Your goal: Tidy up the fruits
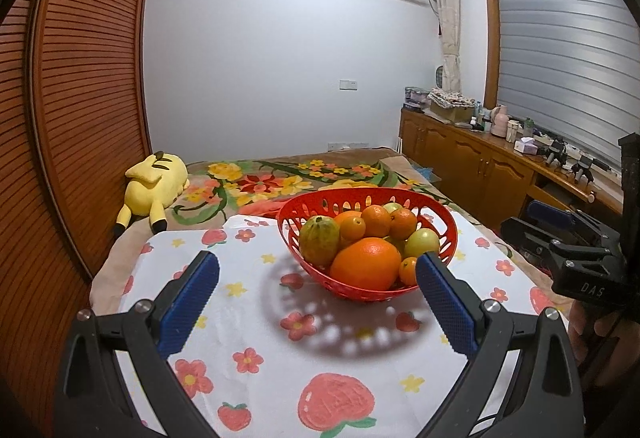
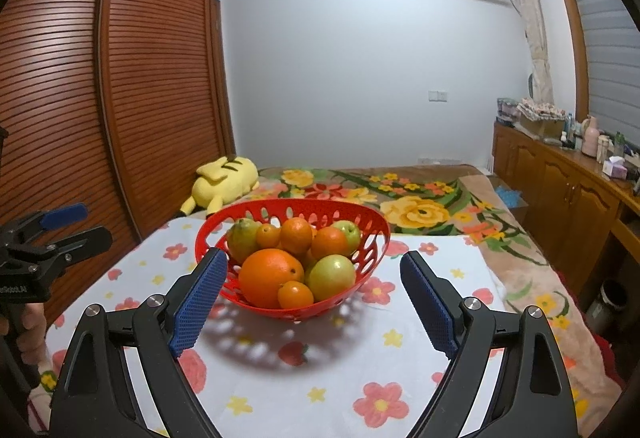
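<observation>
The right gripper (image 1: 560,234), marked "DAS", stood spread and empty beside the red basket (image 2: 362,262). The left gripper (image 1: 318,278), equally spread, faced the basket's large orange (image 1: 366,264).

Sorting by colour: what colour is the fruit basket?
Red basket, with oval holes; clearest in the right wrist view.

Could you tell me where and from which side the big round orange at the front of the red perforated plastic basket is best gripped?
Probably grip the big round orange across its widest middle, coming from above and the near side. Its top and front stand exposed above the red perforated plastic basket's low near rim, while smaller fruit crowd it behind and to the right.
</observation>
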A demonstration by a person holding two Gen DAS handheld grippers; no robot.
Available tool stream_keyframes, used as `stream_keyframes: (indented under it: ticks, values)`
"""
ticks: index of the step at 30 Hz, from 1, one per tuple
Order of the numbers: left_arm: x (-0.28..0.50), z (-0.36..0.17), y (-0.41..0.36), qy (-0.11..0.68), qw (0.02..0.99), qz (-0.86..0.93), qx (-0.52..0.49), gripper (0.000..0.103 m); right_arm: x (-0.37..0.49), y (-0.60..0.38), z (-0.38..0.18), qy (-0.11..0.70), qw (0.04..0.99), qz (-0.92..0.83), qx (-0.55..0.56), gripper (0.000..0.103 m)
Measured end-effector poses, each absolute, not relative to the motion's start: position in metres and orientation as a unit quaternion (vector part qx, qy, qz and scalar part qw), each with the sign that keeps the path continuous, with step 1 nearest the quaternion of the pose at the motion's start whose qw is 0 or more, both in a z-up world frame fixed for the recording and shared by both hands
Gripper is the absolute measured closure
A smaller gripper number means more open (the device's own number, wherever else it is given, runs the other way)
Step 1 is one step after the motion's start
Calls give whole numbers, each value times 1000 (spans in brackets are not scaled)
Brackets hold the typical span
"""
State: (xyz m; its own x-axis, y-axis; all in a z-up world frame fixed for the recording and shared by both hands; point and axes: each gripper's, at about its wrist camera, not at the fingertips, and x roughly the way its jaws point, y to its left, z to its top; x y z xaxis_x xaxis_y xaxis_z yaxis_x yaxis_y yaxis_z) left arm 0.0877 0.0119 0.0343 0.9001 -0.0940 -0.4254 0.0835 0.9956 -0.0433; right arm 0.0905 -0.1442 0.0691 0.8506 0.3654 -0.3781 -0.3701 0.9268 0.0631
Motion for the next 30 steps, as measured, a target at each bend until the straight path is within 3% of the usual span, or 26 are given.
stream_keyframes:
  ticks: [30]
  values:
    - [88, 29, 13, 228, 973, -41, -12, 3, 91, -144, 66, 200, 961, 191, -8, 13]
